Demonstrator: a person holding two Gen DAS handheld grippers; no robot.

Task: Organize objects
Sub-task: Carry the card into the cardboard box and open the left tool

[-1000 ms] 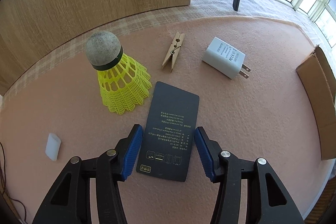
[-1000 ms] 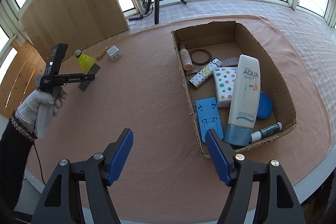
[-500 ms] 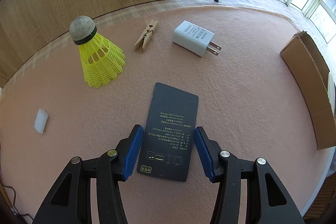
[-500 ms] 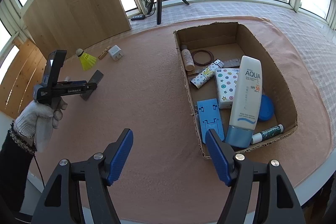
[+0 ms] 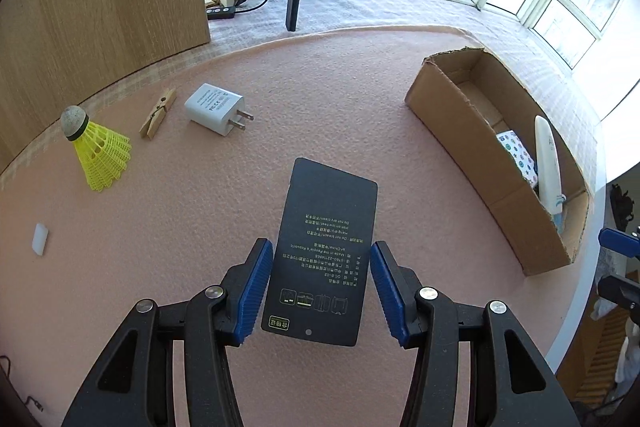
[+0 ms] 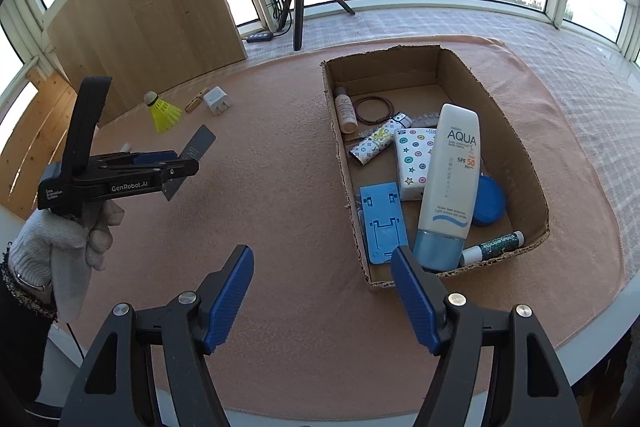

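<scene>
Card [image 5: 326, 259]: 1, dark, pinched edge-on in L gripper [image 5: 320, 291], lifted off the pink mat [image 5: 280, 107]. R gripper [image 6: 322, 301] fingers spread, nothing between, above the mat. Loose on mat, 10–11 o'clock of card in L view: 1 shuttlecock [image 5: 96, 151], 1 clothespin [image 5: 158, 113], 1 charger [image 5: 216, 107], 1 white block [image 5: 40, 239]. Box [image 6: 516, 143] at 2 o'clock: 1 sunscreen tube [image 6: 450, 183], 1 blue stand [image 6: 382, 221], approx. 7 more bits.

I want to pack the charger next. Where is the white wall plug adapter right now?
In the left wrist view, the white wall plug adapter lies upper left on the pink felt mat, right beside the wooden clothespin, far from the cardboard box.
</scene>
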